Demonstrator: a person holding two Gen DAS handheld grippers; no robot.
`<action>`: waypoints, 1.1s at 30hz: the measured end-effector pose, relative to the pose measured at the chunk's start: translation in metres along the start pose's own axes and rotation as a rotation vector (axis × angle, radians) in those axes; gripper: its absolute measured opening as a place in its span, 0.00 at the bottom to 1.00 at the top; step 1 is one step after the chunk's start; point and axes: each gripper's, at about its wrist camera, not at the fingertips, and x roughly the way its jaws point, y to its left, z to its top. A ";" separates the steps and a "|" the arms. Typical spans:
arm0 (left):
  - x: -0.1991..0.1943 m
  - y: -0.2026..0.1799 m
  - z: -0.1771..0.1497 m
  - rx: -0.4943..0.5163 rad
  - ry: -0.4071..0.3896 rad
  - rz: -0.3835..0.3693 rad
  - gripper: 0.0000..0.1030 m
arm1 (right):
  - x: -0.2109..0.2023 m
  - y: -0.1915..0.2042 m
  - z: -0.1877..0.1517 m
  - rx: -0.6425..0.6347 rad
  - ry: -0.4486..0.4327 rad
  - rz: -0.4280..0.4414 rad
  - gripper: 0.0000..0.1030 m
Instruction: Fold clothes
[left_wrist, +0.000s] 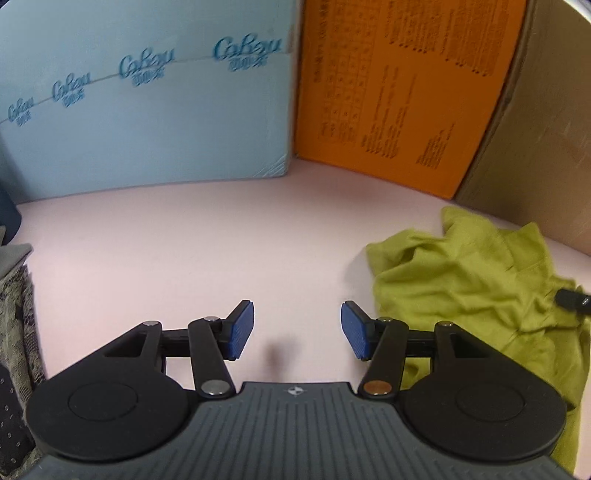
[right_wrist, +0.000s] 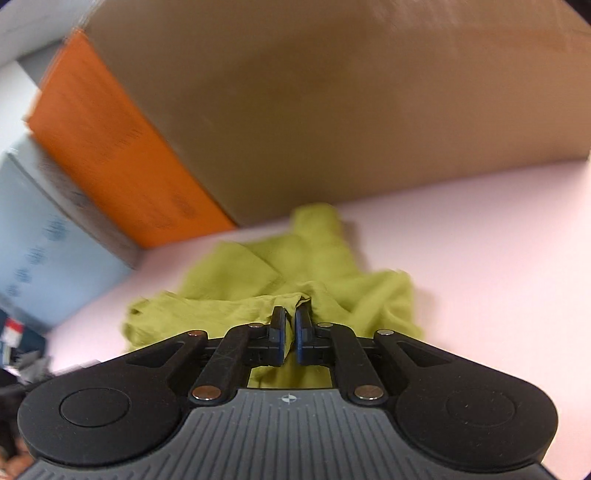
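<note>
Lying crumpled on the pale pink table (left_wrist: 192, 258), the green garment (left_wrist: 472, 280) sits toward the right side, close to the brown cardboard box (left_wrist: 535, 129) that walls off that edge. The right gripper (right_wrist: 291, 332) has its blue pads pressed together on a bunched fold at the near edge of the cloth (right_wrist: 295, 273), the fabric spilling out ahead of it and under its frame. The left gripper (left_wrist: 297, 328) hangs over bare tabletop with its fingers spread wide and nothing between them; the garment's left edge lies just beside its right finger.

A broad stretch of open surface runs from the left gripper to the back, where a light blue box (left_wrist: 147, 110) with printed lettering and an orange box (left_wrist: 399, 92) stand side by side. The brown box joins the orange one at the right, so the back and the right are closed in. At the left border a patterned grey fabric (left_wrist: 18, 332) shows. None of the boxes shows an open side, so I cannot tell what they hold.
</note>
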 end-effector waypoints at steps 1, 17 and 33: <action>-0.001 -0.005 0.003 0.008 -0.009 -0.005 0.50 | 0.001 -0.002 0.000 0.027 0.002 0.018 0.06; -0.009 -0.019 0.006 0.004 -0.032 -0.088 0.54 | -0.061 0.029 0.023 0.056 -0.109 0.265 0.06; 0.007 -0.023 -0.014 0.032 0.043 -0.068 0.58 | -0.015 0.033 -0.039 -0.041 0.140 0.096 0.37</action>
